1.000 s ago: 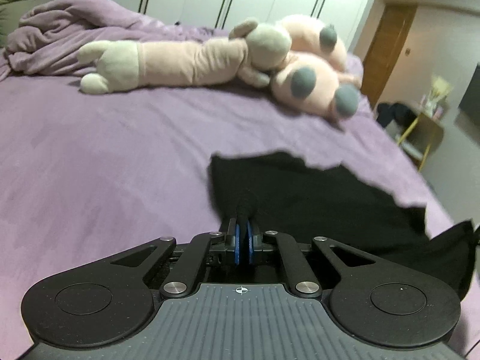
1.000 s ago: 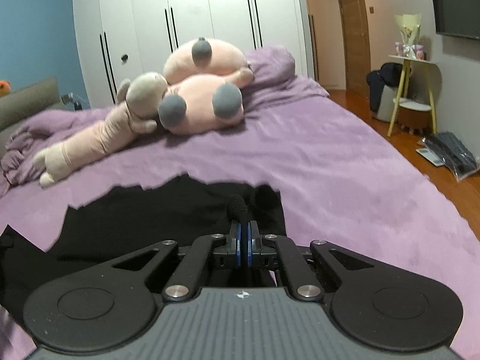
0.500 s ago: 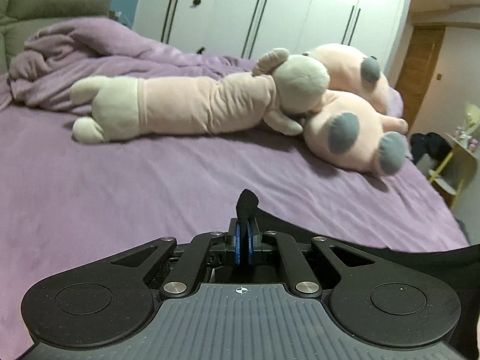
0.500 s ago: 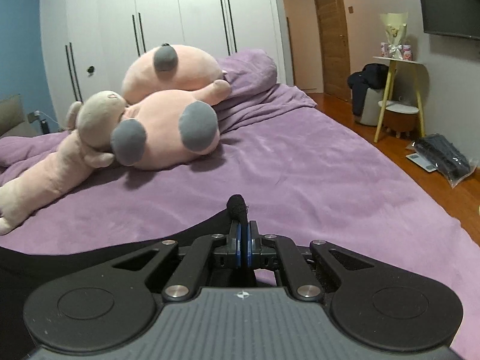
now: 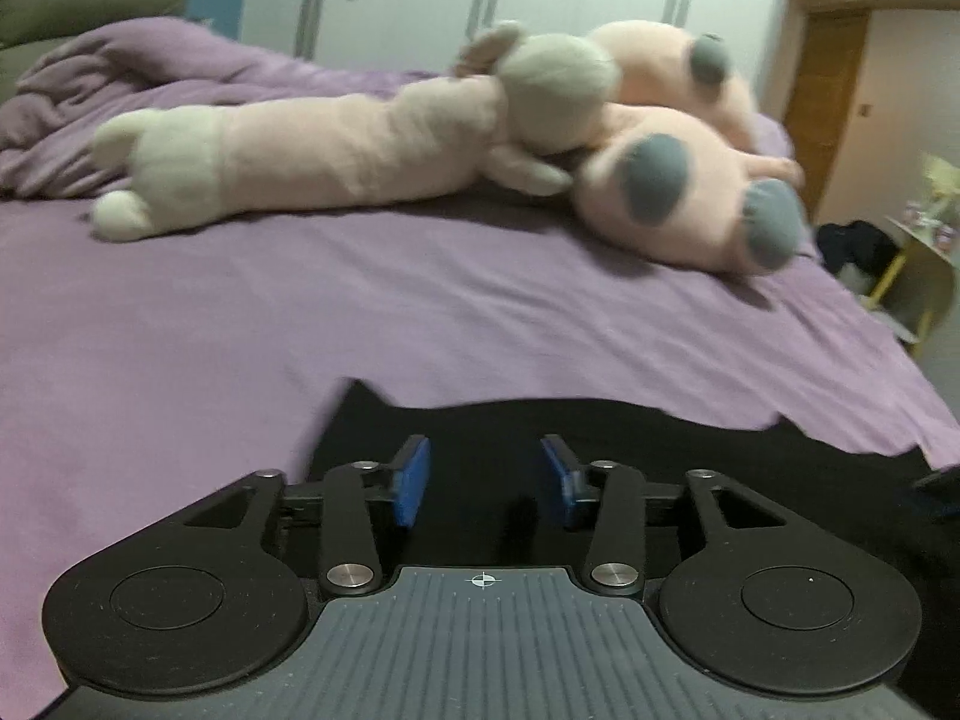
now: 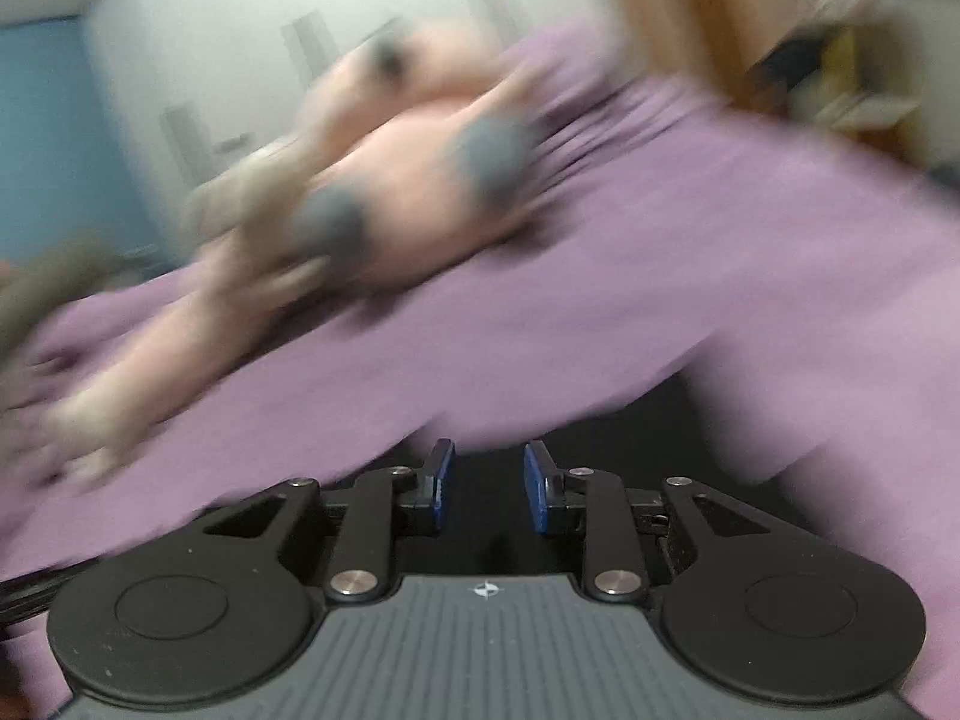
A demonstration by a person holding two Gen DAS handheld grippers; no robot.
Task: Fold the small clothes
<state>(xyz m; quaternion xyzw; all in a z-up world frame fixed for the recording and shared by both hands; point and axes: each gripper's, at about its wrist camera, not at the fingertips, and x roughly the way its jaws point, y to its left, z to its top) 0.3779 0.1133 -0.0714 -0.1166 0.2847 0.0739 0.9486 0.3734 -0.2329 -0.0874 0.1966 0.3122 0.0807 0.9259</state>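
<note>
Both the left hand-held gripper (image 5: 485, 480) and right hand-held gripper (image 6: 489, 486) gape with nothing between their blue pads, over the black garment (image 5: 690, 444) lying on the purple bed (image 5: 240, 330) at 6 o'clock.

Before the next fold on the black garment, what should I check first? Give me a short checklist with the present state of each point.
1. Left tool open, nothing pinched: ok.
2. Right tool open, nothing pinched: ok.
3. Black garment lying on the purple bed: ok.
4. Garment flat with its edges aligned: cannot tell, only part of it shows.
5. Right wrist view sharp enough to aim: not ok, heavily blurred.
6. Plush toys apart from the garment: ok.
</note>
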